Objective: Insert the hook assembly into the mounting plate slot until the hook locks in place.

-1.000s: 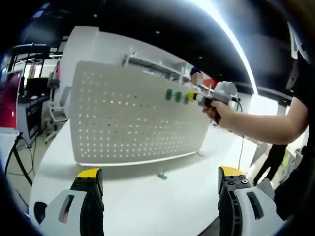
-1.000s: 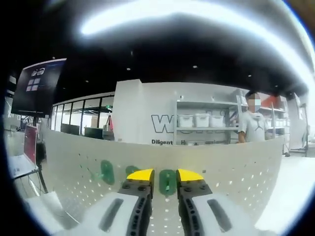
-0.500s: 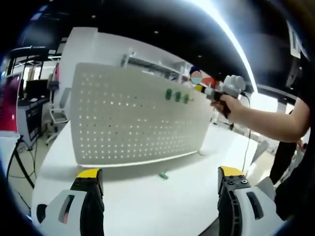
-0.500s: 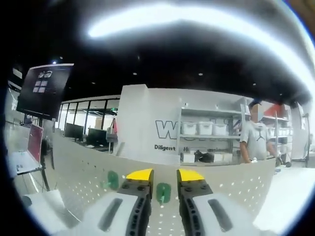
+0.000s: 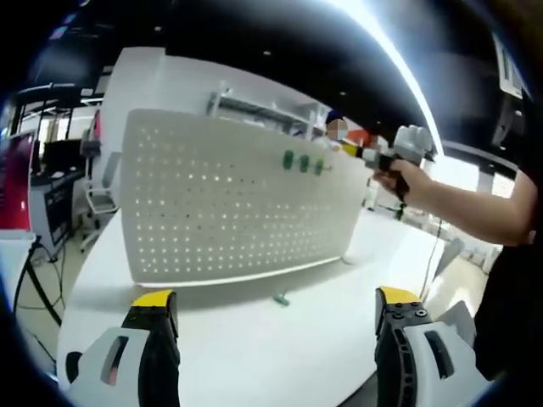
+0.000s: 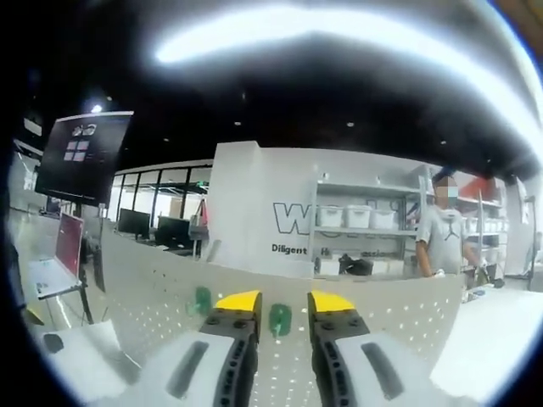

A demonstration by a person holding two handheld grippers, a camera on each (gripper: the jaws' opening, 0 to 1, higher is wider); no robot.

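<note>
Left gripper (image 5: pixel 273 307): low in front of the pegboard, jaws spread wide with nothing between them, yellow tips up over the white table (image 5: pixel 254 356).
Right gripper (image 6: pixel 284 298): raised near the pegboard's top edge, yellow-tipped jaws drawn to a narrow gap; a green hook shows through that gap but sits on the board beyond, so the jaws grip nothing. In the left gripper view this same tool (image 5: pixel 373 156) hangs just off the board's upper right corner, held in a person's hand (image 5: pixel 399 176) with the bare forearm reaching in from the right.
Pegboard (image 5: pixel 229 203): a white perforated mounting plate standing upright on the table, seen as a wide curved panel; in the right gripper view (image 6: pixel 170 297) its top edge runs across the lower half of the picture.
Green hooks (image 5: pixel 303 163): three small green pieces in a row on the pegboard's upper right part, close below its top edge; in the right gripper view two of them show, one (image 6: pixel 280 319) between the jaw tips and one (image 6: pixel 202 298) to its left.
Loose green piece (image 5: pixel 280 300): lies on the table just in front of the pegboard's bottom edge, apart from both grippers.
Beyond the pegboard: shelving with white bins (image 6: pixel 352 216) and a standing person (image 6: pixel 441 242) behind the board's right end; a dark monitor (image 6: pixel 83 157) up to its left.
</note>
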